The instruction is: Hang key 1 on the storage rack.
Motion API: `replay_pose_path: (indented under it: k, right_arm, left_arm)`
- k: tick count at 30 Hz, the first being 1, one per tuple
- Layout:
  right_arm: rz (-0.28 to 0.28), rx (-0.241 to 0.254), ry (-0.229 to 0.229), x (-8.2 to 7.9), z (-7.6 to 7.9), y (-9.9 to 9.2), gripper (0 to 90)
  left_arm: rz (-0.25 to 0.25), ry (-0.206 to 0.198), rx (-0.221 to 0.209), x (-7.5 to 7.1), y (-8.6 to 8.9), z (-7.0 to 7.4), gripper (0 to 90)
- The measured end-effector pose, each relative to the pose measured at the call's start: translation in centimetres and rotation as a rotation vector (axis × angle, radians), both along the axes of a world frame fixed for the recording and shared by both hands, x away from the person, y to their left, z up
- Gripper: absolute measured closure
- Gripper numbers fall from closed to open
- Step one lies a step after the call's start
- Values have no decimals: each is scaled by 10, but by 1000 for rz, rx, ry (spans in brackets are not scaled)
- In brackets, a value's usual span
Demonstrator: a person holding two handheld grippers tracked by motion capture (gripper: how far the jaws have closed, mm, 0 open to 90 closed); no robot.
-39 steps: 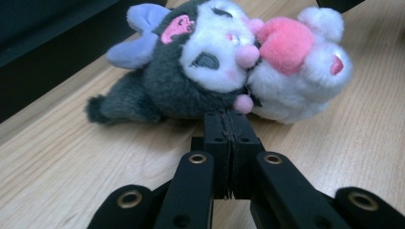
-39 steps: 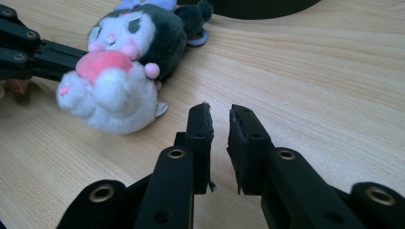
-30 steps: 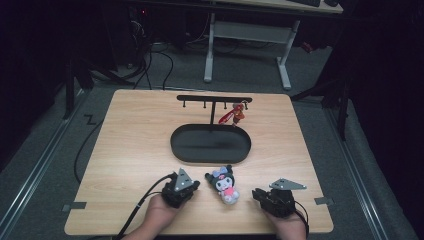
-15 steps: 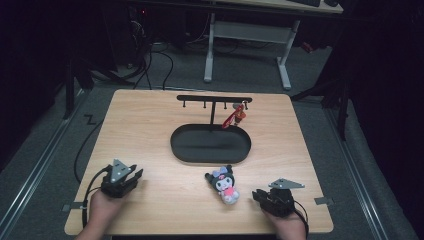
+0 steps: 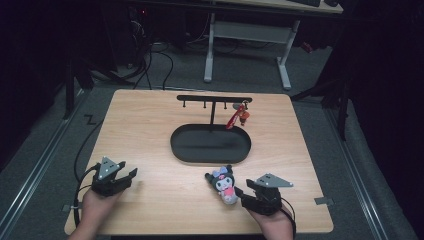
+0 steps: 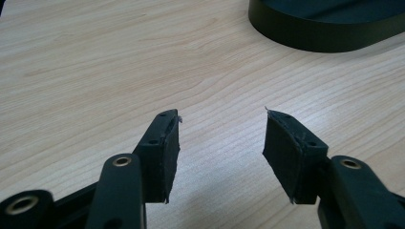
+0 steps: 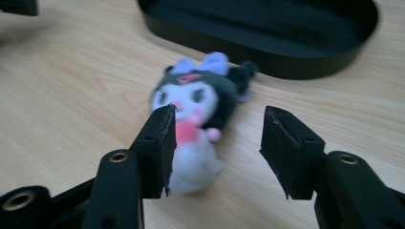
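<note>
Both tongs [image 5: 131,173] [image 5: 239,190] just opened, holding nothing.

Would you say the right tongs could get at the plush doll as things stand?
Probably yes: the right tongs have just been opening, and the plush doll lies on the table just ahead, untouched, nothing between.

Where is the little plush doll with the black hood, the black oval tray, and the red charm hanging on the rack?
Little plush doll with black hood [image 5: 224,185], high view, on its body.
Black oval tray [image 5: 210,156], high view, on its near rim.
Red hanging charm [image 5: 234,119], high view, on its strap.
</note>
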State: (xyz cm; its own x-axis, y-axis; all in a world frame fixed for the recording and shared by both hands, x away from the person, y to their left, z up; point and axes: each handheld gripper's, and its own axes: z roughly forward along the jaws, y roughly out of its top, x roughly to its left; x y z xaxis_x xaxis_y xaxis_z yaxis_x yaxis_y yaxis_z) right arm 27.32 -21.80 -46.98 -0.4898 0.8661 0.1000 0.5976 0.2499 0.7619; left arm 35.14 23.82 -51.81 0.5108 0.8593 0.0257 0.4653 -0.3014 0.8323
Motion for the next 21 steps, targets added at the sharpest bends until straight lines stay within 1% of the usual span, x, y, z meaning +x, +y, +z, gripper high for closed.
replay_pose_path:
  k: [2, 3, 4, 5, 6, 7, 8, 9, 12, 13, 15, 17, 19, 21]
  right_arm:
    - [21, -19, 13, 2, 0, 8, 436]
    - [21, -19, 13, 2, 0, 8, 436]
    - [35, -48, 39, 5, -2, 14, 426]
    - [35, -48, 39, 5, -2, 14, 426]
    - [51, -61, 71, 10, -3, 19, 411]
    - [51, -61, 71, 10, -3, 19, 411]
    - [59, -91, 104, 15, -2, 24, 399]
    - [66, -103, 117, 18, -2, 27, 388]
    - [70, -146, 186, 27, 2, 34, 342]
    - [75, -171, 200, 29, 4, 36, 324]
    - [69, -219, 246, 34, 8, 41, 292]
    - [57, -237, 290, 40, 12, 44, 279]
    - [64, -244, 349, 45, 14, 47, 274]
    - [69, -267, 391, 49, 15, 49, 271]
  left_arm:
    - [0, 2, -10, -1, 0, 0, 462]
    - [0, 2, -10, -1, 0, 0, 462]
    - [-3, 2, -9, -2, -1, 0, 461]
    - [-6, 2, -6, -2, -2, 0, 461]
    - [-17, 1, 5, -2, -4, 0, 456]
    - [-17, 1, 5, -2, -4, 0, 456]
    - [-20, -3, 5, -2, -5, 0, 456]
    - [-31, -2, 12, -2, -6, 1, 456]
    - [-39, -1, 6, -1, -7, 0, 456]
    - [-44, -4, 9, -1, -8, 1, 456]
    - [-51, -11, 14, -1, -9, 1, 456]
    - [-59, -13, 18, 0, -10, 1, 458]
    - [-63, -15, 21, 0, -11, 1, 458]
    - [-69, -15, 23, 1, -11, 1, 458]
